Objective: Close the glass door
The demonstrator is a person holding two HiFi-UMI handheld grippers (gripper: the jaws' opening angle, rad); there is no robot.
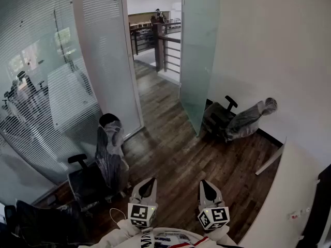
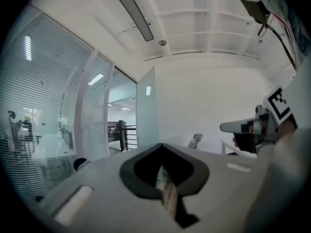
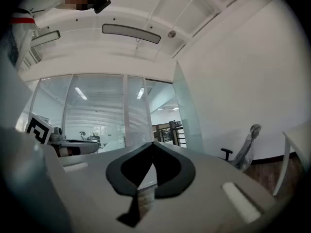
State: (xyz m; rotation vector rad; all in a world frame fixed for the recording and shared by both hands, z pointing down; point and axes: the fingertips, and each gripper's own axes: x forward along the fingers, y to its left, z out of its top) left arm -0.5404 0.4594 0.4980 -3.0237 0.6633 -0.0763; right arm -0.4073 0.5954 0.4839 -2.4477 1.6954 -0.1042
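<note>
The glass door [image 1: 199,61] is seen swung open far ahead, well apart from both pairs of jaws. The left gripper [image 1: 149,184] and right gripper [image 1: 207,185] are held near, jaws pressed together on nothing.

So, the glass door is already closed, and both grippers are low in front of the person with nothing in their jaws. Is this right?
Not quite: the glass door is open, swung into the room, as the head view shows. The rest holds: the left gripper and the right gripper are low in front of the person, jaws together on nothing.
</note>
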